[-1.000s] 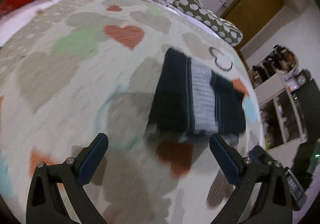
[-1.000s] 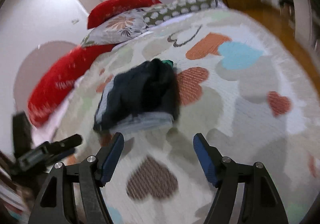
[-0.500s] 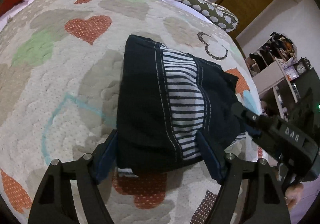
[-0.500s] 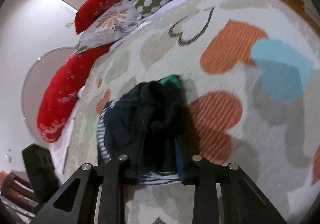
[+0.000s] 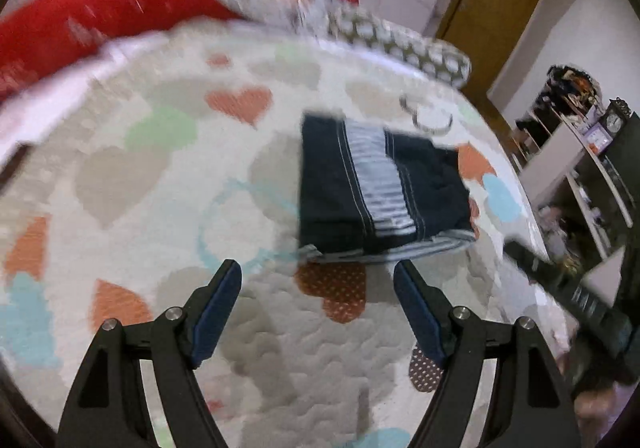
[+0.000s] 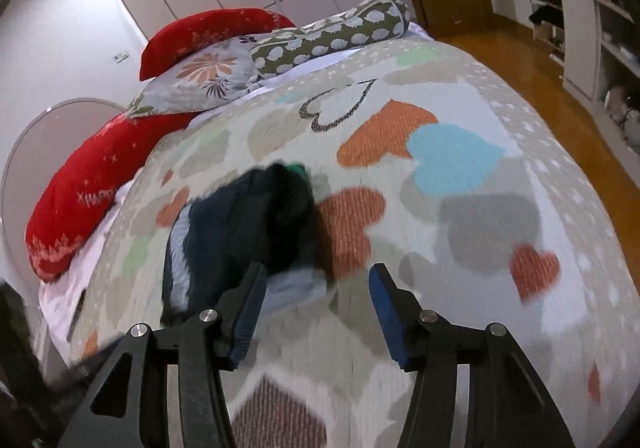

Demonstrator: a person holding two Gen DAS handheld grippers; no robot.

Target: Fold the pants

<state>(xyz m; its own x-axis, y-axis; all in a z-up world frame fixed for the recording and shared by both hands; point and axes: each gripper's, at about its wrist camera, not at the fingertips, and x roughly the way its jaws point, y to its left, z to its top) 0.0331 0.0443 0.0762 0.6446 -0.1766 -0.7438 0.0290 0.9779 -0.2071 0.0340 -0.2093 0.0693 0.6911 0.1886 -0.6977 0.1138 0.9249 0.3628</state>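
Left wrist view: the left gripper [image 5: 318, 280] hangs released over the cream heart-patterned quilt [image 5: 140, 208], nothing between its blue fingers [image 5: 216, 308]; just beyond lies the folded dark navy pants with a striped panel [image 5: 376, 192]. Right gripper [image 6: 316, 288] has just been opening, nothing between its fingers, the pants [image 6: 244, 232] just ahead, red pillows [image 6: 80, 184] beyond.

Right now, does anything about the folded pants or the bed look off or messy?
Mostly tidy. The folded pants lie as a compact bundle on the heart-print quilt, but striped lower layers poke out unevenly along the near edge, and a bit of green shows at the far end in the right wrist view. Both grippers are open and clear of them.
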